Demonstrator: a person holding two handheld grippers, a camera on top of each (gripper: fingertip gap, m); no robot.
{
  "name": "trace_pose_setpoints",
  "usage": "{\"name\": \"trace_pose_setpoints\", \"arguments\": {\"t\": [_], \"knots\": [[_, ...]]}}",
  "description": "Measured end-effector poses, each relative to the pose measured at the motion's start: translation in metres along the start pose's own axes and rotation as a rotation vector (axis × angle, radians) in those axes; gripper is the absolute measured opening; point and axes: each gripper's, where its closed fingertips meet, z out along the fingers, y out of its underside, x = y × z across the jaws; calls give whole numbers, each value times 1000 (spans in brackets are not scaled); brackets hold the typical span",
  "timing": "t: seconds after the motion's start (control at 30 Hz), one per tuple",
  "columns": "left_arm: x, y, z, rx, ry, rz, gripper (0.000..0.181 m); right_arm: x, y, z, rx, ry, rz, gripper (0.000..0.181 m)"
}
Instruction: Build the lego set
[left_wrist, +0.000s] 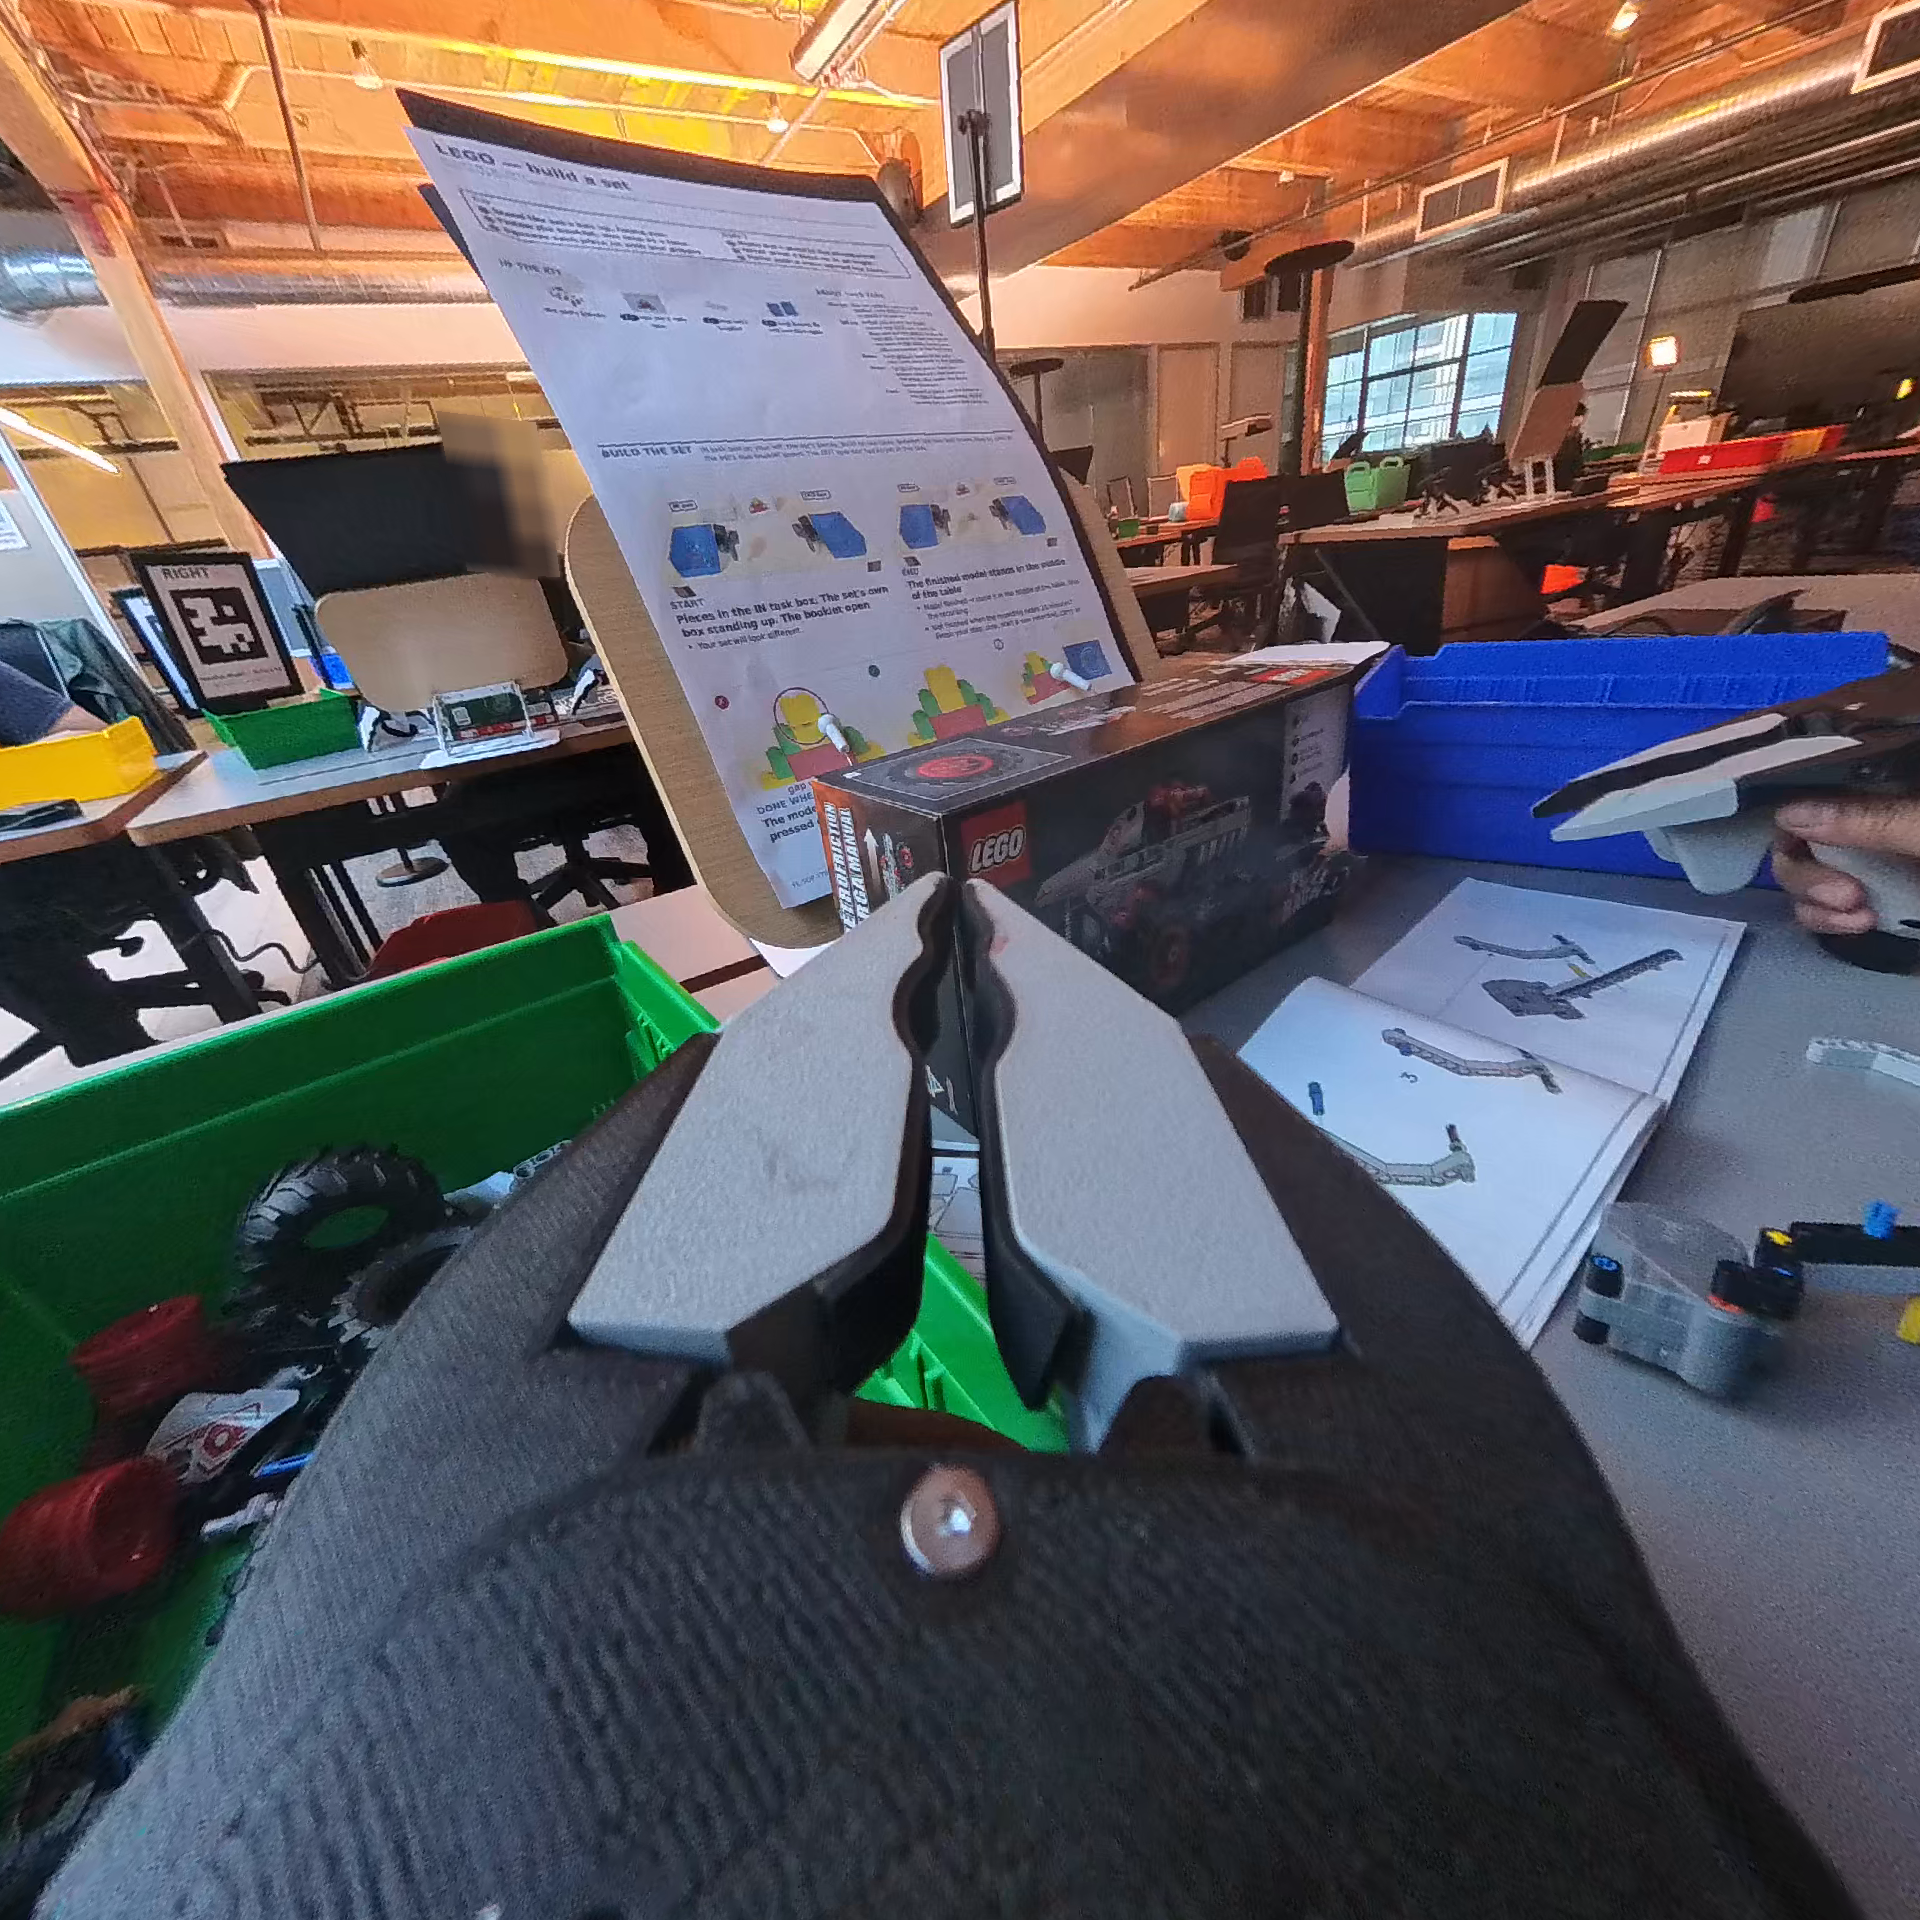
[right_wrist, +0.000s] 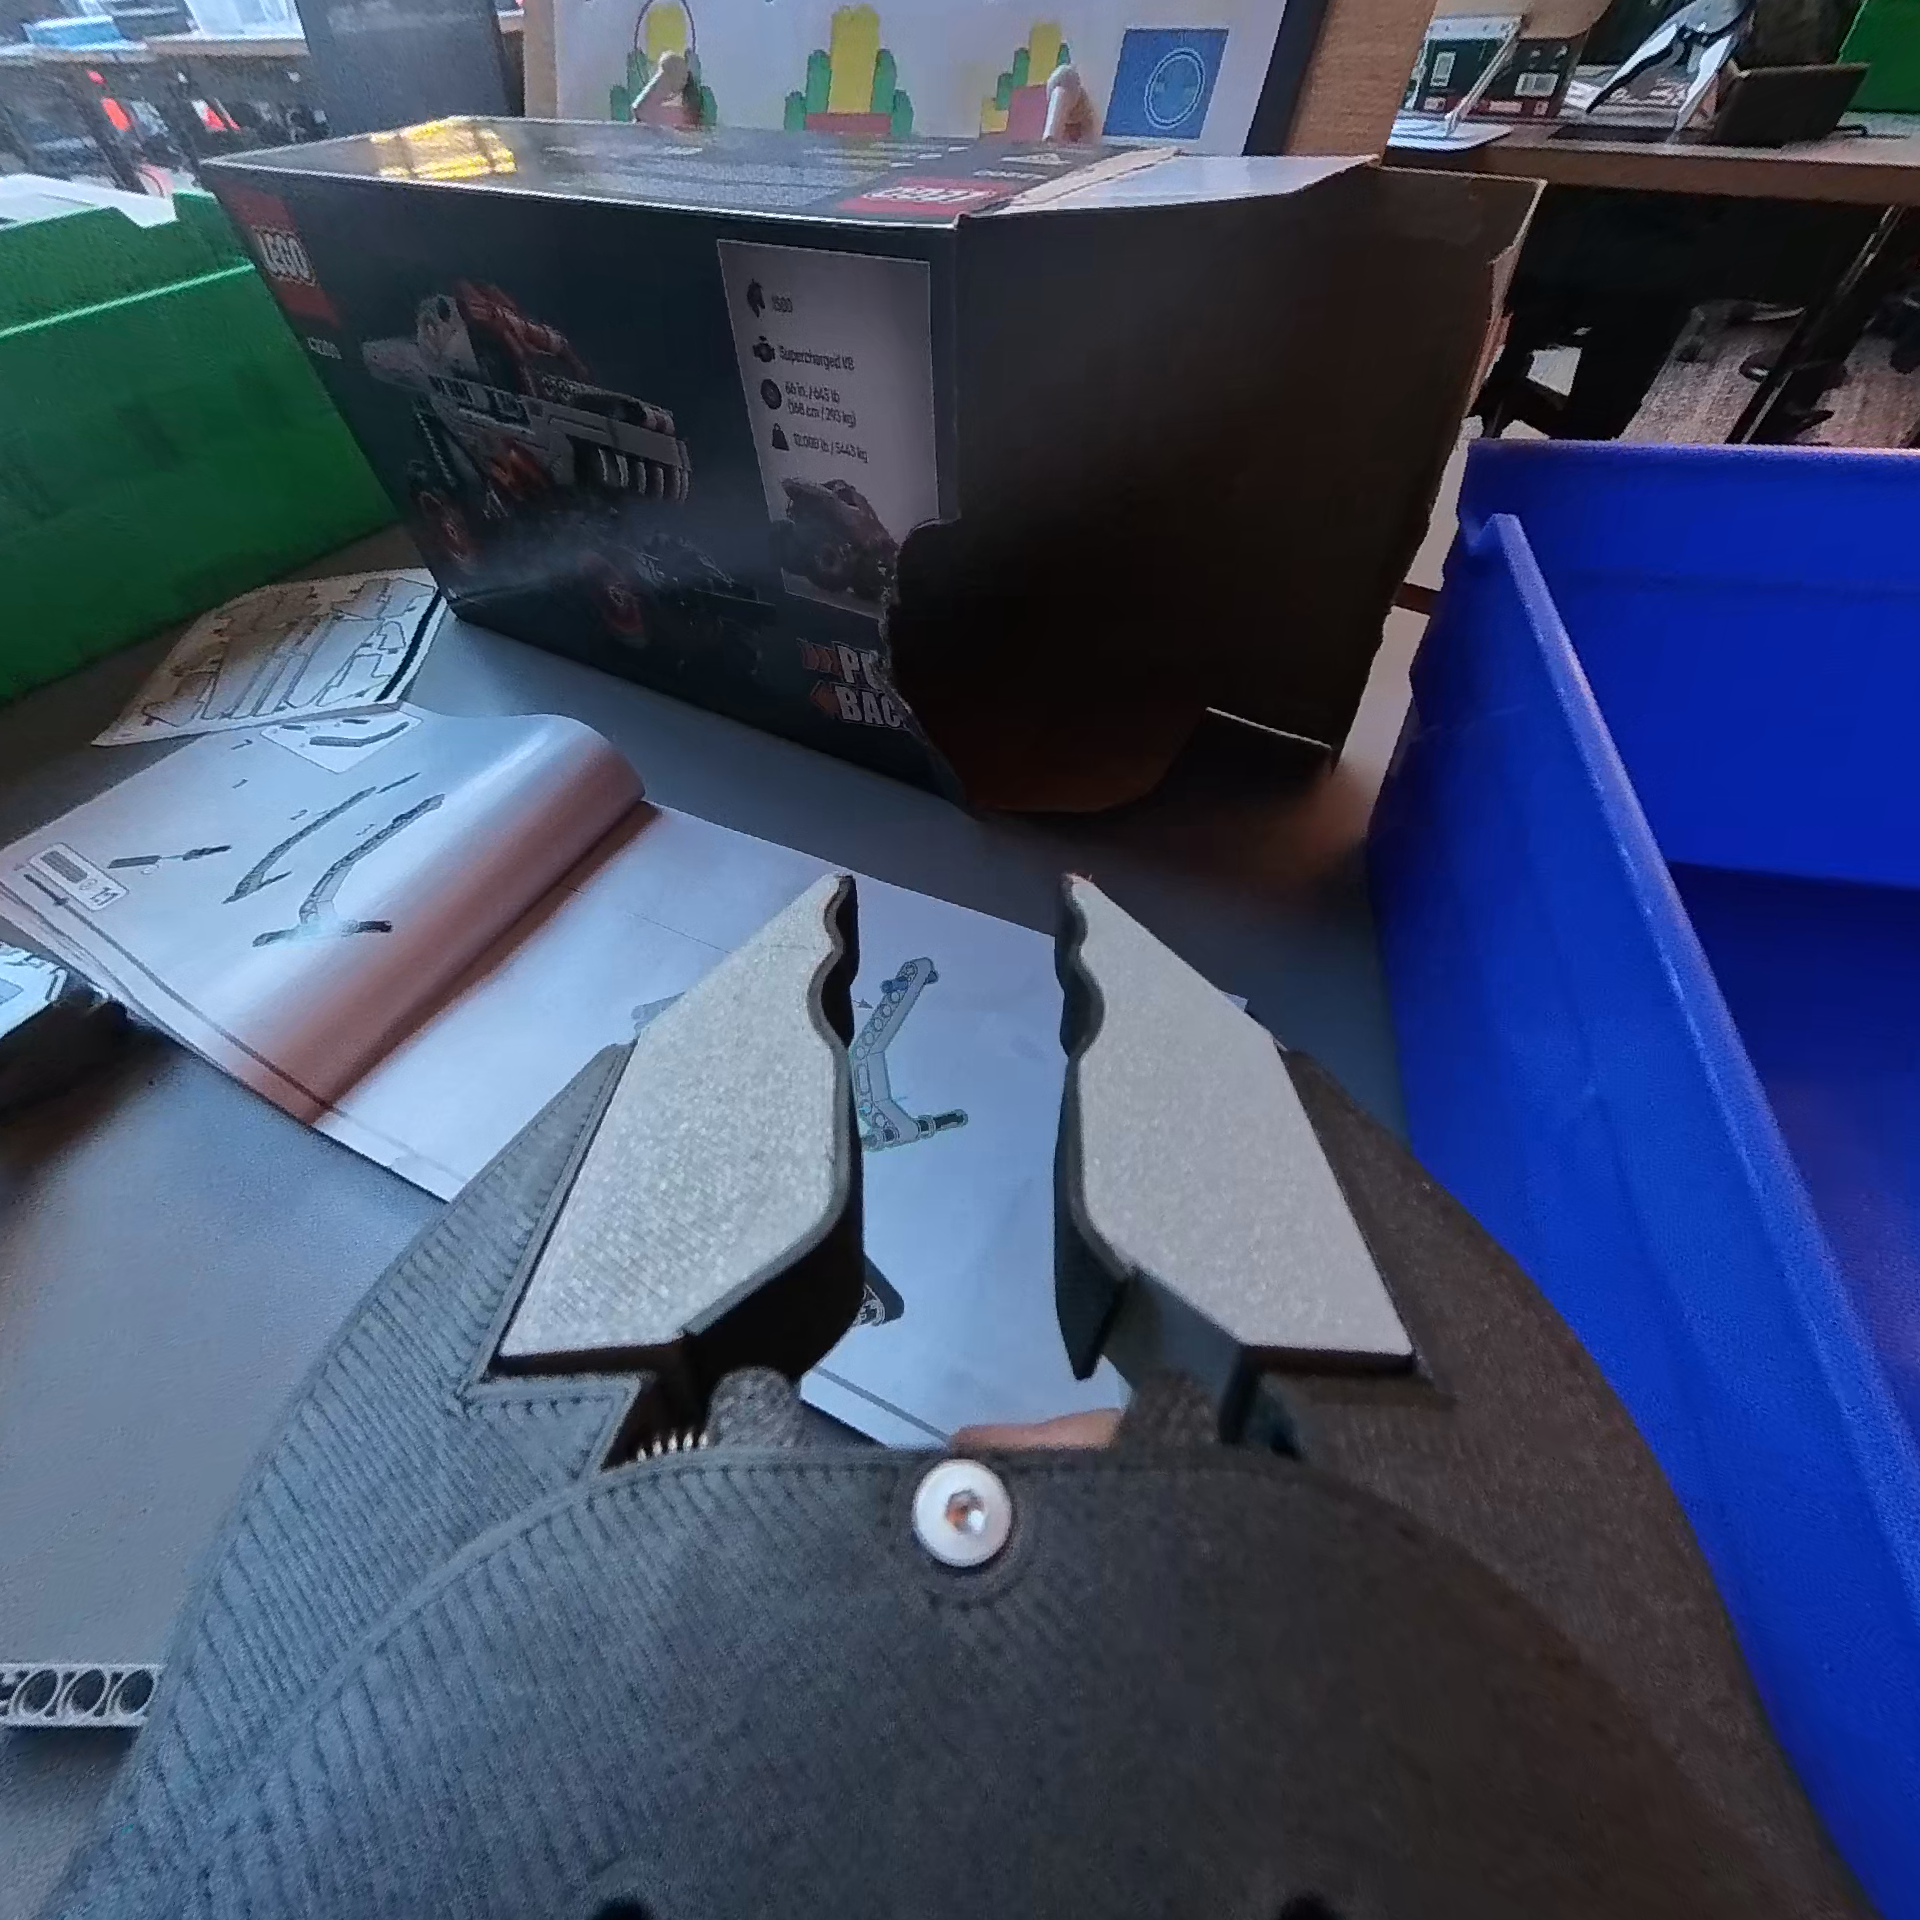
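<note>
Both grippers empty, bricks waiting

The left gripper (left_wrist: 956, 894) is pinched shut on nothing; the right gripper (right_wrist: 958, 894) is spread wide over the booklet (right_wrist: 436, 894). Wheels sit in the green bin (left_wrist: 312, 1049). A clumsy grab could scatter them.

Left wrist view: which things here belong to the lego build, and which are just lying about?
Job:
green bin of parts
tyres
booklet
grey sub-assembly
set box
instruction sheet
blue bin

Lying about:
yellow tray
small green tray
marker sign
</note>
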Motion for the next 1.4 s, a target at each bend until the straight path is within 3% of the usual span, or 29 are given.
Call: {"name": "trace_pose_setpoints", "arguments": {"t": [0.93,1.07,1.4], "knots": [[1,0,0,1,8,-16,0,2,-2,-2,11,15,-13,31],[0,-1,0,3,3,-21,0,-2,1,-1,-10,1,-45,0],[-69,-25,-26,101,-309,-120,0,-7,5,1,-33,-12,-79,5]]}}
